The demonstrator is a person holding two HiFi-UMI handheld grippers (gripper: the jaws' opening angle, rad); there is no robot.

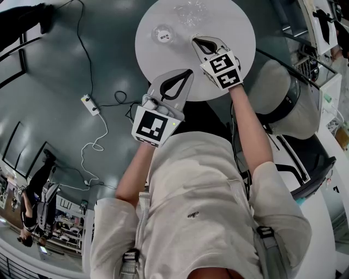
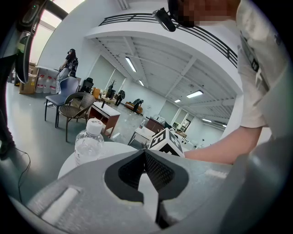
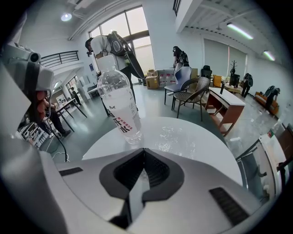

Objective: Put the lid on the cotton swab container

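Note:
A clear plastic item [image 1: 191,12], too glassy to tell container from lid, lies at the far side of the round white table [image 1: 240,32]; it also shows in the right gripper view [image 3: 176,137]. My right gripper [image 1: 194,39] is over the table's middle, jaws shut and empty, short of that item. My left gripper [image 1: 189,71] hovers at the table's near edge, also shut with nothing in it. In the left gripper view the jaws [image 2: 144,151] meet, and the right gripper's marker cube [image 2: 167,141] shows beyond them. The right gripper's tips [image 3: 143,149] are closed too.
A clear water bottle [image 1: 162,34] with a white cap stands on the table's far left, left of my right gripper [image 3: 118,107] [image 2: 89,141]. A round chair [image 1: 283,92] sits right of the table. A power strip [image 1: 90,104] and cables lie on the floor to the left.

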